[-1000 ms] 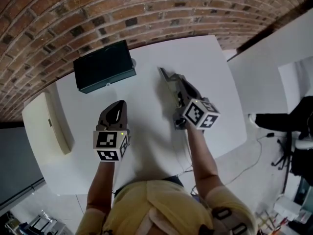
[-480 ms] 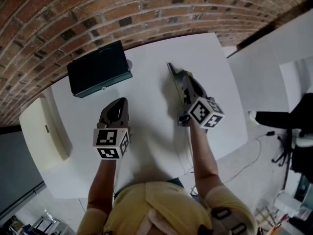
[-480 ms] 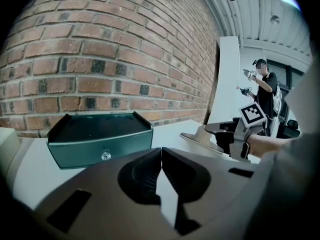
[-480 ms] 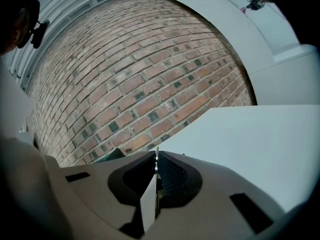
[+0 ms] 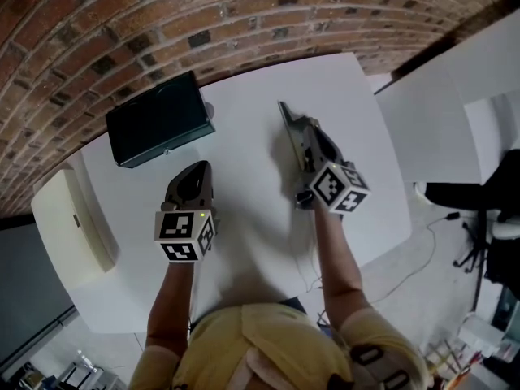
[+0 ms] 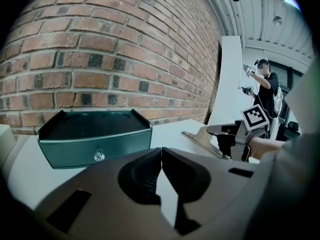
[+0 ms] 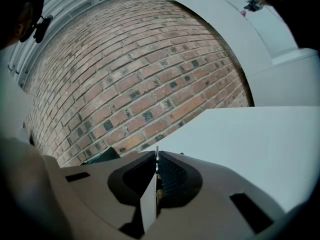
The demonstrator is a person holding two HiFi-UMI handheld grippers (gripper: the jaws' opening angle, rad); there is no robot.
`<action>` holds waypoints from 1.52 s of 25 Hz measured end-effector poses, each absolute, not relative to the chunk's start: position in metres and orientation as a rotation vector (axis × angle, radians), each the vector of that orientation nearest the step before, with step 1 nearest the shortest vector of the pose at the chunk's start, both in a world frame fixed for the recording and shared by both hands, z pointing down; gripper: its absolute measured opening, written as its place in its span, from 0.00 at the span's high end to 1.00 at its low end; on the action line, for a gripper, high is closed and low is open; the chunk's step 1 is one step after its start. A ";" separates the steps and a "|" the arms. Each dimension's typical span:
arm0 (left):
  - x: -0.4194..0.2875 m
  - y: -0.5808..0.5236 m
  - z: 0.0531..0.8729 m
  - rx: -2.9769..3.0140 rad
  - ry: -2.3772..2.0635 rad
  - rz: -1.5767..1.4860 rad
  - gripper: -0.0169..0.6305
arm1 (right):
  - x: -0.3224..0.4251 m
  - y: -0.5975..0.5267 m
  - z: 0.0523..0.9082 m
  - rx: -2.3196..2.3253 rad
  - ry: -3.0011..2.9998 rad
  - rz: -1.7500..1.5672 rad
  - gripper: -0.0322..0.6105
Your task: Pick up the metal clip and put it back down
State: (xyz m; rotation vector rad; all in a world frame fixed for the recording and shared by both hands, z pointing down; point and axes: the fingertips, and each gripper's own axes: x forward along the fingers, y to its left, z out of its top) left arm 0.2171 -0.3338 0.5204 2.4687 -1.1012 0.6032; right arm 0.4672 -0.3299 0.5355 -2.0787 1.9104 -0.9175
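Your right gripper (image 7: 156, 160) has its jaws pressed together on the metal clip (image 7: 157, 153). The clip shows there as a thin upright sliver, pinched edge-on between the ribbed pads (image 7: 170, 171) and poking just above the jaw tips. So the clip is not lying on the table; it sits in your right tongs, at their very front.

From your head camera, that gripper (image 5: 285, 112) reaches out over the middle of the white table (image 5: 244, 250), tips aimed toward the far edge by the brick wall (image 5: 122, 23). The clip is too small to pick out there. No view shows whether it touches the tabletop.

Your left gripper (image 6: 161, 153) is closed on nothing: its jaws meet at the tips, and only bare table shows through the wedge below them. It hangs (image 5: 201, 169) over the near-left part of the table, well apart from the clip and pointing at the dark green box (image 6: 95, 136).

That box (image 5: 158, 119) stands near the far left corner. A cream tray (image 5: 73, 226) lies along the left edge. From the left gripper's camera you can see your right gripper (image 6: 186, 134) off to the right, low over the table, with a person (image 6: 263, 86) standing far behind it.
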 end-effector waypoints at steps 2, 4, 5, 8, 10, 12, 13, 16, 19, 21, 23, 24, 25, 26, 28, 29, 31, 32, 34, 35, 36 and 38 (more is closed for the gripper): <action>0.216 -0.333 0.522 2.463 -1.103 0.613 0.97 | 0.467 -0.330 0.536 -2.090 1.917 -0.919 0.92; 0.216 -0.333 0.523 2.459 -1.102 0.620 0.97 | 0.469 -0.330 0.537 -2.098 1.921 -0.923 0.92; 0.216 -0.333 0.523 2.459 -1.102 0.624 0.97 | 0.469 -0.330 0.537 -2.102 1.922 -0.924 0.92; 0.215 -0.332 0.522 2.460 -1.107 0.633 0.97 | 0.471 -0.330 0.539 -2.123 1.923 -0.927 0.92; 0.214 -0.331 0.521 2.461 -1.112 0.632 0.97 | 0.472 -0.329 0.541 -2.150 1.926 -0.937 0.92; 0.213 -0.330 0.517 2.468 -1.121 0.623 0.97 | 0.472 -0.327 0.543 -2.170 1.929 -0.953 0.92; 0.213 -0.329 0.515 2.472 -1.128 0.618 0.97 | 0.473 -0.327 0.542 -2.179 1.929 -0.959 0.92; 0.210 -0.328 0.510 2.475 -1.149 0.603 0.97 | 0.474 -0.324 0.542 -2.214 1.926 -0.969 0.91; 0.207 -0.326 0.508 2.470 -1.156 0.588 0.97 | 0.477 -0.322 0.545 -2.245 1.922 -0.976 0.90; 0.206 -0.323 0.506 2.466 -1.156 0.577 0.97 | 0.478 -0.320 0.546 -2.258 1.926 -0.984 0.88; 0.203 -0.320 0.504 2.462 -1.162 0.567 0.97 | 0.480 -0.318 0.550 -2.268 1.924 -0.997 0.83; 0.201 -0.318 0.503 2.460 -1.166 0.564 0.97 | 0.481 -0.316 0.552 -2.274 1.920 -1.001 0.82; 0.198 -0.316 0.502 2.458 -1.171 0.560 0.97 | 0.482 -0.315 0.551 -2.286 1.915 -0.995 0.82; 0.196 -0.315 0.501 2.457 -1.176 0.556 0.97 | 0.483 -0.313 0.548 -2.299 1.909 -0.983 0.81; 0.189 -0.313 0.497 2.455 -1.188 0.546 0.97 | 0.486 -0.310 0.545 -2.326 1.891 -0.970 0.81; 0.186 -0.311 0.495 2.453 -1.193 0.541 0.97 | 0.488 -0.308 0.545 -2.340 1.878 -0.970 0.81; 0.177 -0.308 0.492 2.448 -1.202 0.532 0.97 | 0.491 -0.302 0.544 -2.364 1.852 -0.958 0.81; 0.172 -0.307 0.490 2.445 -1.207 0.527 0.97 | 0.491 -0.300 0.542 -2.372 1.843 -0.949 0.81; 0.161 -0.305 0.487 2.437 -1.216 0.512 0.97 | 0.488 -0.296 0.534 -2.372 1.841 -0.935 0.81; 0.156 -0.304 0.485 2.432 -1.220 0.503 0.97 | 0.484 -0.294 0.529 -2.365 1.850 -0.927 0.81; 0.151 -0.303 0.484 2.426 -1.222 0.492 0.97 | 0.480 -0.292 0.524 -2.356 1.862 -0.917 0.81; 0.143 -0.299 0.480 2.416 -1.220 0.467 0.97 | 0.473 -0.285 0.515 -2.352 1.870 -0.899 0.81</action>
